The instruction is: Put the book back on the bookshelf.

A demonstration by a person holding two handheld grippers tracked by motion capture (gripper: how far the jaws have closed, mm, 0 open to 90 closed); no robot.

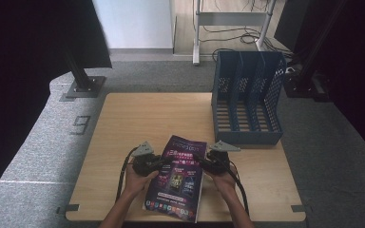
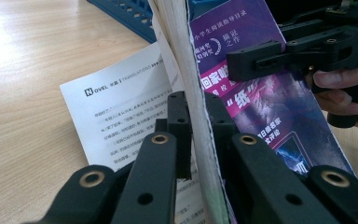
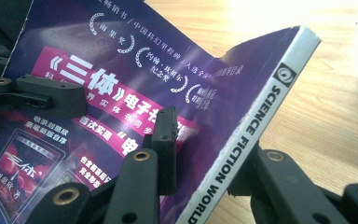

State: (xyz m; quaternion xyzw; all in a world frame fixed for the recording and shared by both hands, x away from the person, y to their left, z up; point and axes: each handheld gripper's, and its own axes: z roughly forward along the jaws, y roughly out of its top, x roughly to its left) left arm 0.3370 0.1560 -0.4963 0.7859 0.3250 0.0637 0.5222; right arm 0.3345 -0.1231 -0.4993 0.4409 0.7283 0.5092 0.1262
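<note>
Step in hand: lift. Purple glossy paperback magazine [image 1: 178, 178] sits between both grippers; left gripper [image 1: 164, 164] clamps its page edge, right gripper [image 1: 200, 162] its spine. Next, prob.: carry to blue plastic file rack [image 1: 247, 97] ahead-right.

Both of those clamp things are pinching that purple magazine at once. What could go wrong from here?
1. The left gripper pinches only the loose page edge of the magazine; one page already hangs free below, so pages could crease or tear.
2. The right gripper holds the spine side, where the cover already buckles. Pulling apart might bend it more.
3. The blue file rack stands close behind; a swing could knock it.
</note>
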